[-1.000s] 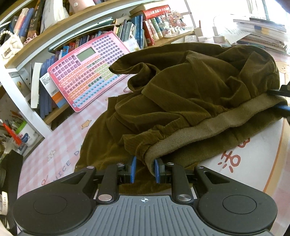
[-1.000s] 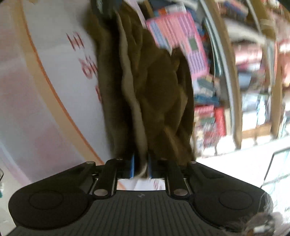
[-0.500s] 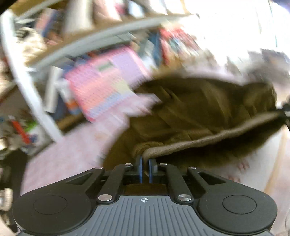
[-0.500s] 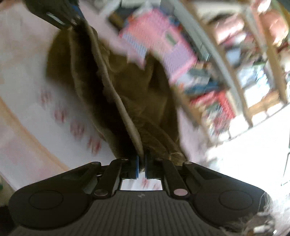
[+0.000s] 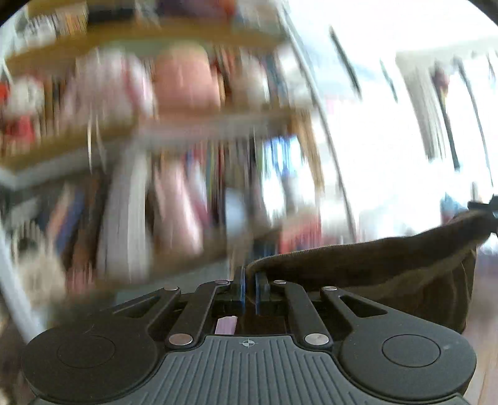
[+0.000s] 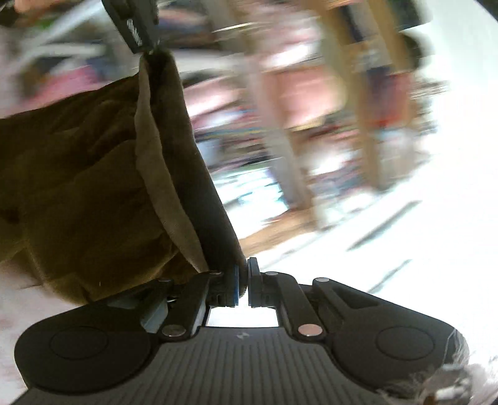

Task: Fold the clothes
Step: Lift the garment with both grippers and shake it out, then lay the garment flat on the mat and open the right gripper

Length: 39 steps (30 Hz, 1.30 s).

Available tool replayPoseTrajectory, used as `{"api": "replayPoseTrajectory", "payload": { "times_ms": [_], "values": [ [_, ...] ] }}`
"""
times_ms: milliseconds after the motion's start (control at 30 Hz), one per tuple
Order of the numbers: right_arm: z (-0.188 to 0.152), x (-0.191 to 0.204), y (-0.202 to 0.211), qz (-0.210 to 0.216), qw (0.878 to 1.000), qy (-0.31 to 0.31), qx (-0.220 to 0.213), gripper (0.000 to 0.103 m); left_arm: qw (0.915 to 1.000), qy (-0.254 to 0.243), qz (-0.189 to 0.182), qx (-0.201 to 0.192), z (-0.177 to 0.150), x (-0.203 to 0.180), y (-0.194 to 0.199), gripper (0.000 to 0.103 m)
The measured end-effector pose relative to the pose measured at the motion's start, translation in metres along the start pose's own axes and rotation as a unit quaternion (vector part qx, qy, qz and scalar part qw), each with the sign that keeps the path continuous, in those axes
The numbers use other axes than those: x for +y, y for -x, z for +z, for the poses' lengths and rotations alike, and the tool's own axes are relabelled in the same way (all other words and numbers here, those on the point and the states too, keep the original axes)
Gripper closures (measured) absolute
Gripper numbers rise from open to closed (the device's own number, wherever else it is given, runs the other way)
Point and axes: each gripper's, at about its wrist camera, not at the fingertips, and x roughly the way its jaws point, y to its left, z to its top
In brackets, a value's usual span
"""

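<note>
Holding the brown garment [image 5: 373, 264] stretched between both claws.
Left claw [image 5: 250, 293] and right claw [image 6: 243, 285] each pinch its ribbed hem [image 6: 162, 174]; blurred bookshelf [image 5: 155, 131] behind.

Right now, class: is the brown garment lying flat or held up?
Held up: the brown garment hangs stretched between left gripper and right gripper.

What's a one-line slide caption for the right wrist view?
Right gripper and left gripper pinch opposite ends of the brown garment's waistband, lifted before a blurred bookshelf.

your garment [image 5: 389, 268] is dark olive-brown with a paler tan ribbed band [image 6: 162, 174]. your gripper fingers [image 5: 241, 288] are black, blue pads.
</note>
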Motion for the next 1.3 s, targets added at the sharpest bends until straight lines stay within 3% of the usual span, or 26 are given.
{"api": "replayPoseTrajectory", "payload": {
  "times_ms": [133,200,267,367,433,500,600,667,733,867,933,1033,1133,1300],
  "values": [
    [0.036,-0.070,0.038,-0.096,0.993,-0.017,-0.066,0.099,0.9924,0.022,-0.002,-0.121,0.070,0.020,0.022,0.095],
    [0.054,-0.080,0.071,-0.095,0.990,-0.027,-0.097,0.099,0.9884,0.039,-0.002,-0.147,0.080,0.036,0.038,0.095],
    [0.067,-0.067,0.098,-0.049,0.992,-0.035,-0.111,0.099,0.9866,0.054,-0.004,-0.154,0.076,0.053,0.055,0.095],
    [0.085,-0.044,0.138,0.031,0.991,-0.048,-0.125,0.099,0.9928,0.058,-0.012,-0.104,0.036,0.077,0.066,0.095],
    [0.089,-0.008,0.149,0.118,0.986,-0.055,-0.100,0.099,0.9984,0.048,-0.020,-0.024,-0.014,0.090,0.063,0.095],
    [0.090,0.042,0.158,0.212,0.973,-0.059,-0.068,0.099,0.9947,0.038,-0.028,0.091,-0.079,0.096,0.053,0.095],
    [0.090,0.127,0.159,0.349,0.936,-0.046,-0.012,0.099,0.9707,0.029,-0.032,0.236,-0.174,0.097,0.049,0.095],
    [0.090,0.171,0.158,0.437,0.897,-0.057,0.030,0.099,0.9479,0.051,-0.027,0.313,-0.225,0.103,0.048,0.095],
    [0.099,0.198,0.156,0.512,0.852,-0.084,0.069,0.099,0.9301,0.063,-0.022,0.361,-0.257,0.110,0.049,0.095],
    [0.123,0.228,0.141,0.596,0.781,-0.142,0.118,0.099,0.9099,0.086,-0.007,0.406,-0.291,0.134,0.049,0.095],
    [0.136,0.233,0.124,0.617,0.750,-0.190,0.141,0.099,0.9052,0.105,0.013,0.411,-0.298,0.151,0.048,0.095],
    [0.158,0.233,0.097,0.638,0.707,-0.259,0.160,0.099,0.9076,0.114,0.047,0.401,-0.303,0.176,0.048,0.095],
    [0.168,0.234,0.087,0.648,0.672,-0.316,0.168,0.099,0.9105,0.106,0.072,0.393,-0.304,0.196,0.053,0.095],
    [0.164,0.246,0.083,0.655,0.651,-0.337,0.185,0.094,0.8993,0.111,0.093,0.413,-0.321,0.200,0.053,0.093]
  ]
}}
